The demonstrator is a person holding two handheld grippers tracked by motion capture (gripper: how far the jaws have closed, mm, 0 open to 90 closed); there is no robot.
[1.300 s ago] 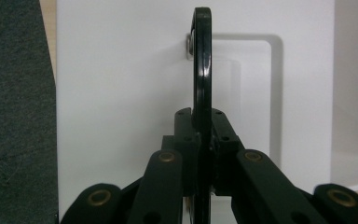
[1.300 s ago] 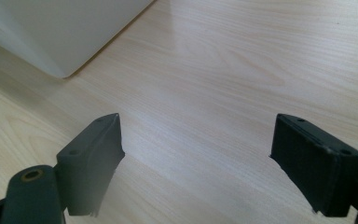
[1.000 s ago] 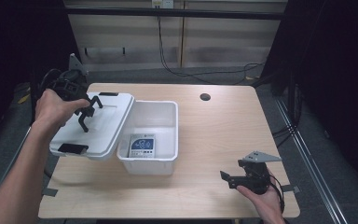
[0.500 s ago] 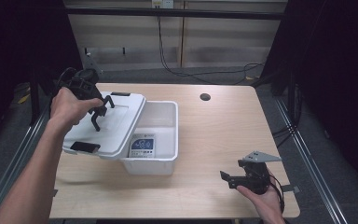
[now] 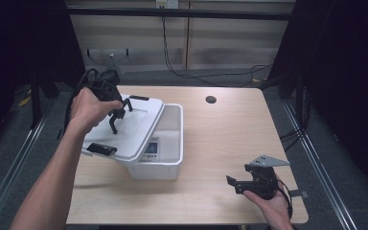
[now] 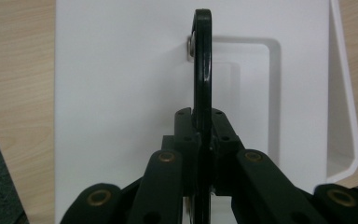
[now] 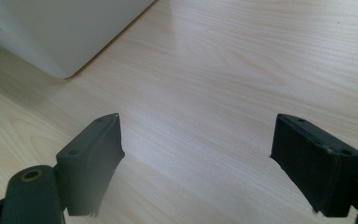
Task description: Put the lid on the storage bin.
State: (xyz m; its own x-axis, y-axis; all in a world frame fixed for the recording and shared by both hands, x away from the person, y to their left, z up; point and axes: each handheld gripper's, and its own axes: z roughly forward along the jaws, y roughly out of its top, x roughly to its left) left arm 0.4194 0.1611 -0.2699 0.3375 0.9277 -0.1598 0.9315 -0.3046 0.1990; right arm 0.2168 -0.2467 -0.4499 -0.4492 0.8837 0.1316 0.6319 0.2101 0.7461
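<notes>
Two grippers: one per hand, both over a light wooden table.
Left gripper: jaws clamped tight on the black handle of a white lid; handle stands upright between the pads in the left gripper view.
Lid: tilted, its right edge resting over the left part of a white plastic bin, its left side hanging out past the bin wall; black latch on the near end.
Bin: near the table's left-centre, a printed card or device on its floor, partly covered by the lid.
Right gripper: jaws wide apart, nothing between them, low over bare wood near the front right corner; bin corner ahead of it.
</notes>
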